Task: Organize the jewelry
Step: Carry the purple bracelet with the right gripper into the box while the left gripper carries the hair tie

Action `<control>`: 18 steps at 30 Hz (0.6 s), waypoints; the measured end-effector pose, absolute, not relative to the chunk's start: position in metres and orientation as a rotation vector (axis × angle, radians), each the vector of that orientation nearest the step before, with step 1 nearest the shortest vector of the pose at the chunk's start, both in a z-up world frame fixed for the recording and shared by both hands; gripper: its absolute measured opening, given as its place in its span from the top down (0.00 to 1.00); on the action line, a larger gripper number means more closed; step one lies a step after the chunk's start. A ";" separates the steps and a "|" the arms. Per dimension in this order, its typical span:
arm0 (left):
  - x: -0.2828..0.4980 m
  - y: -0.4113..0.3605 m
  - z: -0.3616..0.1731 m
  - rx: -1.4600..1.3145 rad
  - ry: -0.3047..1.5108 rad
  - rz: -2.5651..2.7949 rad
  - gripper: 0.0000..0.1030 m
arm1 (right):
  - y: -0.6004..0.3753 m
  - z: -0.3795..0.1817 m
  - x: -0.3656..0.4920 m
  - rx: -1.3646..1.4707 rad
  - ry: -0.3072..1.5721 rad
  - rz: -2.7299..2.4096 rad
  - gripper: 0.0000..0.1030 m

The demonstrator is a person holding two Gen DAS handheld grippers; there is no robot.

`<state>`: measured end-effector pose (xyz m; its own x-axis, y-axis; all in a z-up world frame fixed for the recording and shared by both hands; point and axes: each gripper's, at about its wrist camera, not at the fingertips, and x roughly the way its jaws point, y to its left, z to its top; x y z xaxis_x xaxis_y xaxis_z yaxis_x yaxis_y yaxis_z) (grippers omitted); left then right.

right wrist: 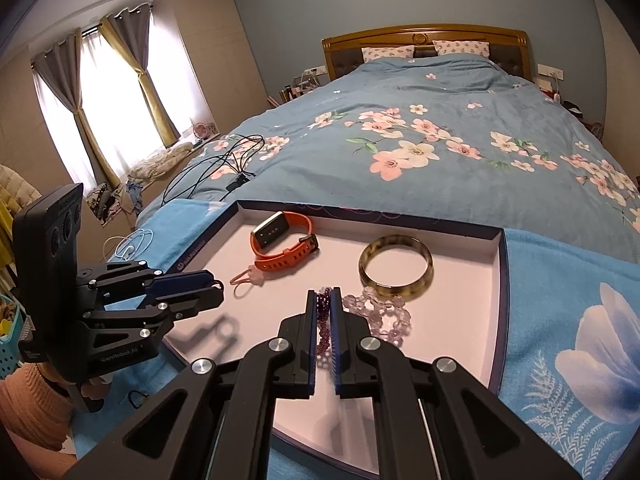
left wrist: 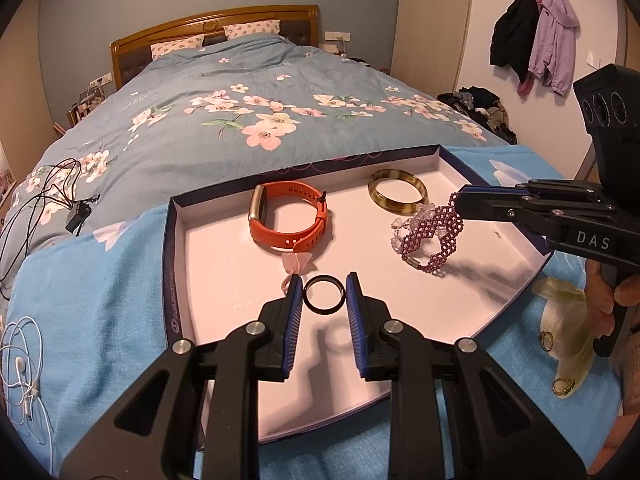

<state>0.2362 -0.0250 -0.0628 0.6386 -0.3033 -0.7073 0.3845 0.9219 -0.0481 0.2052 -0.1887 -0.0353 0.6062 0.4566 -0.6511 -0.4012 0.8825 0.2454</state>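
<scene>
My left gripper (left wrist: 323, 297) is shut on a black ring (left wrist: 324, 295) and holds it above the white tray (left wrist: 208, 264); a shadow falls below it. My right gripper (right wrist: 325, 300) is shut on a purple beaded bracelet (left wrist: 432, 236), lifting one end over the tray's right part; it also shows in the right wrist view (right wrist: 323, 320). In the tray lie an orange watch band (left wrist: 288, 216), an amber bangle (left wrist: 397, 191), a pink butterfly charm (left wrist: 298, 261) and clear beads (right wrist: 384, 314).
The tray sits on a light blue towel (left wrist: 92, 280) at the foot of a floral bed. Two gold rings (left wrist: 546, 340) lie on the towel right of the tray. White earphones (left wrist: 22, 368) and black cables (left wrist: 52, 196) lie to the left.
</scene>
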 end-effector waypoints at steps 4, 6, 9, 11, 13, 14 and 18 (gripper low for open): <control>0.237 -0.025 -0.064 0.112 0.788 -0.390 0.78 | -0.191 -0.038 0.207 0.078 0.779 0.490 0.95; 0.238 -0.025 -0.065 0.111 0.789 -0.389 0.78 | -0.190 -0.038 0.208 0.078 0.780 0.488 0.95; 0.238 -0.025 -0.065 0.114 0.789 -0.389 0.78 | -0.192 -0.040 0.209 0.082 0.783 0.481 0.95; 0.239 -0.025 -0.066 0.115 0.790 -0.389 0.78 | -0.193 -0.041 0.210 0.083 0.785 0.475 0.95; 0.239 -0.025 -0.066 0.115 0.791 -0.388 0.78 | -0.194 -0.042 0.210 0.087 0.788 0.471 0.95; 0.239 -0.025 -0.066 0.114 0.790 -0.388 0.78 | -0.195 -0.042 0.211 0.088 0.789 0.469 0.95; 0.239 -0.026 -0.067 0.116 0.792 -0.387 0.78 | -0.196 -0.045 0.213 0.093 0.797 0.460 0.95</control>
<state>0.2394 -0.0259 -0.0670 0.6365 -0.2948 -0.7127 0.3810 0.9236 -0.0418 0.2128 -0.1956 -0.0447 0.6058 0.4317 -0.6684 -0.3630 0.8975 0.2507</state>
